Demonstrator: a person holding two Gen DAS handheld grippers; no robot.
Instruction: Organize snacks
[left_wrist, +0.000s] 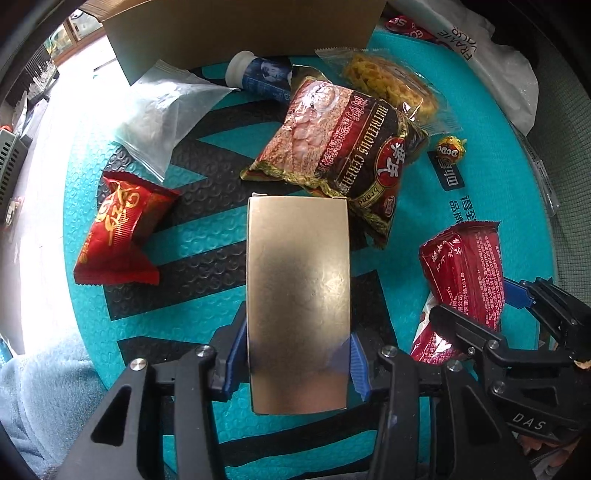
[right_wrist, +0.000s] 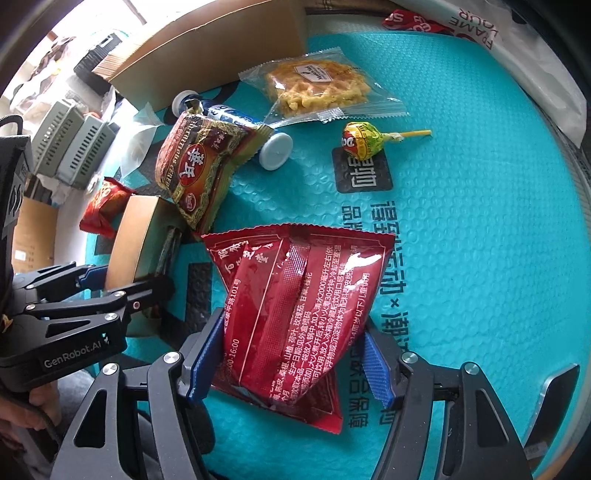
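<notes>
Left fingers (left_wrist: 297, 356) clamped on gold box (left_wrist: 298, 291); right fingers (right_wrist: 295, 360) loose around red packet (right_wrist: 295, 306).

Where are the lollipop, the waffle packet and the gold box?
lollipop (right_wrist: 364, 142), right wrist view, on its wrapped head
waffle packet (right_wrist: 317, 88), right wrist view, on the waffle inside
gold box (left_wrist: 298, 280), left wrist view, middle of its top face

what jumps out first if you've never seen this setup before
Two things held in front of the cameras: a plain gold box clamped in the left gripper, and a big red packet between the fingers of the right gripper, whose right pad stands clear of it. Behind them, loose snacks litter a bright teal mat, among them a brown cereal bag and a lollipop.
</notes>
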